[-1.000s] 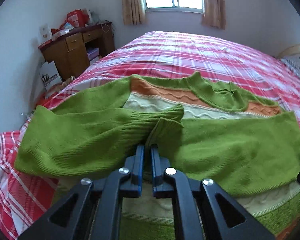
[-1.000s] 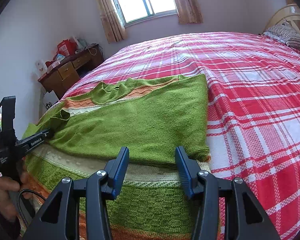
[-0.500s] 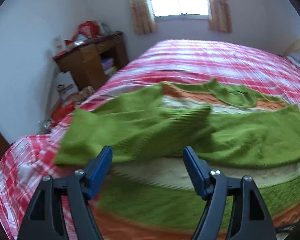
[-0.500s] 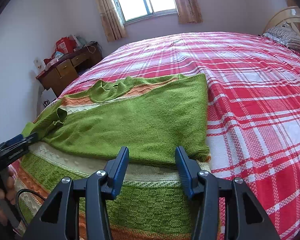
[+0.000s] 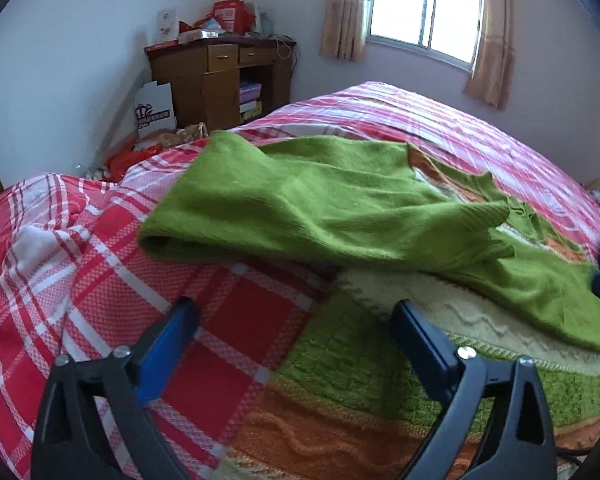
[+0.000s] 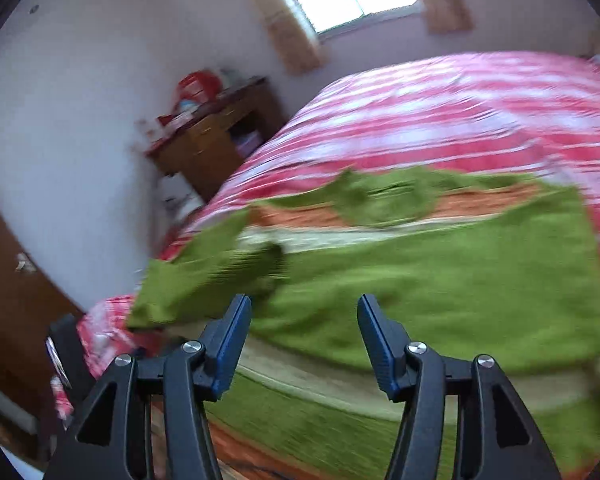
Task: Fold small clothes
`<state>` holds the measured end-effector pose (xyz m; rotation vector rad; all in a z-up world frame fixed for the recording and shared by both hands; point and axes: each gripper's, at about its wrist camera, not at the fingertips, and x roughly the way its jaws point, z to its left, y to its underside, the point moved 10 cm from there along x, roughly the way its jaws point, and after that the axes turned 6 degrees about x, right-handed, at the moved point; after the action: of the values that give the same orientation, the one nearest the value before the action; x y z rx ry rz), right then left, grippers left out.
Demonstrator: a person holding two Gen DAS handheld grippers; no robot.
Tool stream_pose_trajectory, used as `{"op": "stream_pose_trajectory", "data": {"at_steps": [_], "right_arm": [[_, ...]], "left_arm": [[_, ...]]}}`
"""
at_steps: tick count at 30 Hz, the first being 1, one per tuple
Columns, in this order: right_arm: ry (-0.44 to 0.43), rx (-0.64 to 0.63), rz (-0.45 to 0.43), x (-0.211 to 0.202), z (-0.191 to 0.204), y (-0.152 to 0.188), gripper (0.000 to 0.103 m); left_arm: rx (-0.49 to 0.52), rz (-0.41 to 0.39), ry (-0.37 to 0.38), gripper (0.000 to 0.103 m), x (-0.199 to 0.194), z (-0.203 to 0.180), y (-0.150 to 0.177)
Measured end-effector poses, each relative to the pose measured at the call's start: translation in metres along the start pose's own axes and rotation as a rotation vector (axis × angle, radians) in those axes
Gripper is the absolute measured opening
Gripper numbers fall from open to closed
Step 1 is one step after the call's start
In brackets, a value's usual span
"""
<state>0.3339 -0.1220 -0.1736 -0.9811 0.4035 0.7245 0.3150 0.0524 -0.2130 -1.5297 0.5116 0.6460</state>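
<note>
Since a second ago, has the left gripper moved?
Yes. The left gripper let go of the sweater cuff, opened, and swung left toward the desk side.

Green knit on red plaid

The sweater (image 5: 340, 208) is bright green with orange and cream wavy bands; the bedspread (image 5: 100, 272) is red, pink and white plaid; the curtains (image 5: 492, 40) are tan.

The bed (image 5: 236, 312) ahead of my left hand-held gripper (image 5: 296, 320) wears a red, pink and white plaid cover, rumpled at the corner off to that hand-held gripper's left. Directly on it lies the green sweater (image 5: 340, 208), banded in cream and orange, its sleeves folded across the body, just beyond the fingertips and running right.
</note>
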Motion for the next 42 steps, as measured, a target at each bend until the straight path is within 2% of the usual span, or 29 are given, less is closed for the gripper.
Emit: {"op": "stream_pose_trajectory", "data": {"at_steps": [4, 10, 12, 13, 15, 17, 24, 29, 33, 36, 42], "right_arm": [[-0.041, 0.018, 0.081, 0.053, 0.027, -0.001, 0.057], [0.042, -0.019, 0.142, 0.101, 0.031, 0.010, 0.056], [0.060, -0.050, 0.110, 0.099, 0.032, 0.008, 0.045], [0.066, -0.062, 0.113, 0.099, 0.033, 0.008, 0.033], [0.067, -0.063, 0.113, 0.098, 0.032, 0.005, 0.027], [0.079, -0.080, 0.099, 0.092, 0.032, 0.002, 0.008], [0.058, -0.155, -0.033, 0.041, 0.050, -0.028, 0.006], [0.098, -0.173, -0.158, -0.018, 0.035, -0.062, 0.006], [0.168, -0.163, -0.228, -0.061, -0.003, -0.081, 0.006], [0.260, -0.141, -0.279, -0.092, -0.046, -0.088, 0.006], [0.383, -0.063, -0.256, -0.115, -0.129, -0.074, 0.006]], "left_arm": [[-0.012, -0.013, 0.012, 0.101, -0.003, 0.003, 0.000], [-0.013, -0.016, 0.020, 0.102, -0.004, 0.007, 0.003], [-0.015, -0.017, 0.026, 0.103, -0.003, 0.007, 0.003], [-0.016, -0.017, 0.026, 0.103, -0.004, 0.008, 0.003], [-0.014, -0.016, 0.023, 0.103, -0.004, 0.008, 0.003], [-0.012, -0.014, 0.021, 0.103, -0.003, 0.008, 0.003], [-0.012, -0.014, 0.021, 0.103, -0.003, 0.008, 0.003], [-0.008, -0.008, 0.011, 0.103, -0.001, 0.007, 0.003], [-0.006, -0.005, 0.003, 0.103, -0.001, 0.008, 0.003], [-0.004, -0.003, -0.004, 0.103, 0.000, 0.008, 0.003], [-0.001, 0.002, -0.018, 0.103, 0.001, 0.009, 0.003]]}}
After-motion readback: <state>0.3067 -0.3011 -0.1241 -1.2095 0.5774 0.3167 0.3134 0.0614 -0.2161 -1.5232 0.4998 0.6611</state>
